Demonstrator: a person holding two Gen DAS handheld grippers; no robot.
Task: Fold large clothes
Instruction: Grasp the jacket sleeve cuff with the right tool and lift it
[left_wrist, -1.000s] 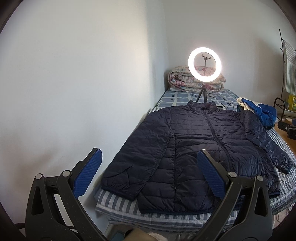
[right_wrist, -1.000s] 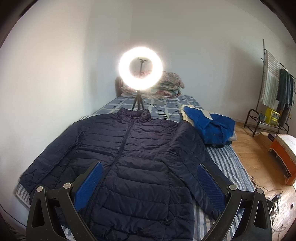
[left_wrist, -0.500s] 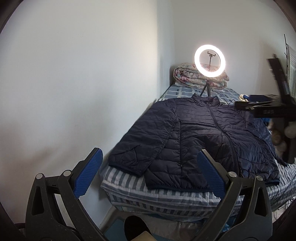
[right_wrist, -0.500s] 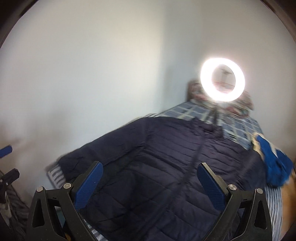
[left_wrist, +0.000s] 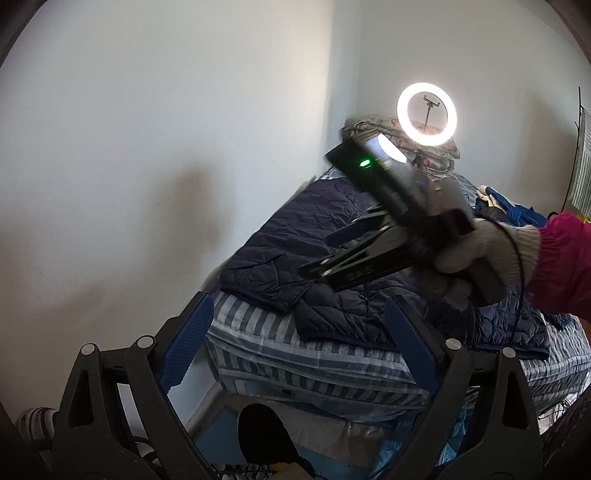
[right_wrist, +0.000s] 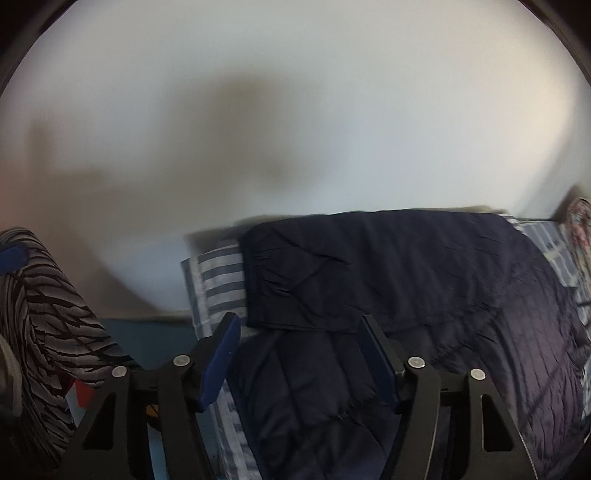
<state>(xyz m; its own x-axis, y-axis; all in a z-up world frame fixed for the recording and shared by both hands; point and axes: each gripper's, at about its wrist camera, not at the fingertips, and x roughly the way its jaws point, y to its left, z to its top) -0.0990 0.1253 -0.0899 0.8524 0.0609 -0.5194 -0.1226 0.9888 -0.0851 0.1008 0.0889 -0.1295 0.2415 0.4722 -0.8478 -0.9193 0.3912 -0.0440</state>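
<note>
A navy quilted jacket (left_wrist: 369, 273) lies spread flat on a striped bed (left_wrist: 295, 354) against a white wall (left_wrist: 166, 147), one sleeve (right_wrist: 306, 284) near the corner of the bed. The right gripper (right_wrist: 299, 360), held in a gloved hand (left_wrist: 480, 254), hovers over the jacket's hem with its jaws closing, nothing yet pinched. The left gripper (left_wrist: 299, 343) hangs short of the bed, jaws wide apart and beginning to close. A ring light (left_wrist: 426, 114) glows behind.

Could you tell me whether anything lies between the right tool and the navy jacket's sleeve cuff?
Nothing visible does. The right tool, its jaws closing, hangs just short of the sleeve cuff of the navy jacket, with only the jacket's hem corner between the pads.
</note>
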